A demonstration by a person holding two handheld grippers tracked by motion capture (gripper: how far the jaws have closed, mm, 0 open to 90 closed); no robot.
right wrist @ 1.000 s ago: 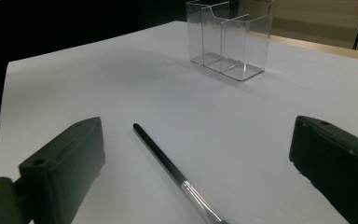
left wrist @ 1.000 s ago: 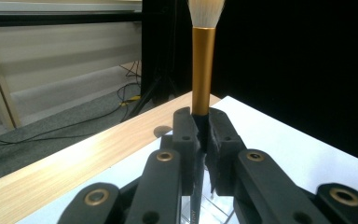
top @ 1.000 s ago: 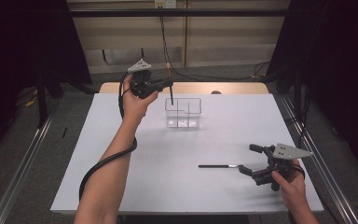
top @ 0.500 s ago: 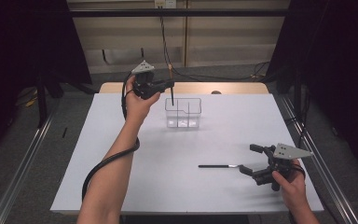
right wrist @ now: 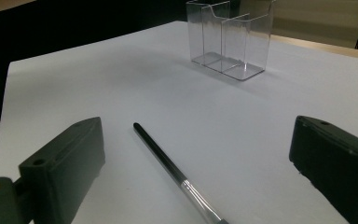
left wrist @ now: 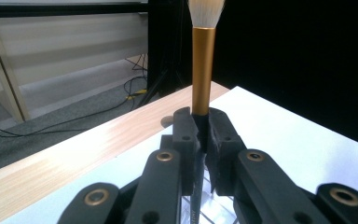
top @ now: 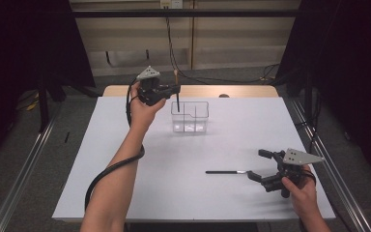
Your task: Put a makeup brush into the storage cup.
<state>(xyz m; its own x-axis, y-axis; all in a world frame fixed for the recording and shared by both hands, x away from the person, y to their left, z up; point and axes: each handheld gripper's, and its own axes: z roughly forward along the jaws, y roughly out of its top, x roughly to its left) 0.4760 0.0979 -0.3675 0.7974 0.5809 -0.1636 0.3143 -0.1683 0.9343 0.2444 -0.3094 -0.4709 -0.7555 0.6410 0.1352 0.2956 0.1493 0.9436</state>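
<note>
Left tongs (top: 174, 89) clamping upright makeup brush (left wrist: 203, 70) over clear organizer (top: 190, 117); right tongs (top: 262, 166) gaping wide, straddling second brush (top: 224, 172) lying on tabletop (top: 125, 193).

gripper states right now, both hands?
Left gripper: shut on the makeup brush, held upright above the clear organizer.
Right gripper: open, holding nothing; a second brush lies on the table between its jaws.

High view above table (top: 125, 159) facing forward, gripper views low and close, sharing clear organizer (top: 189, 116).
</note>
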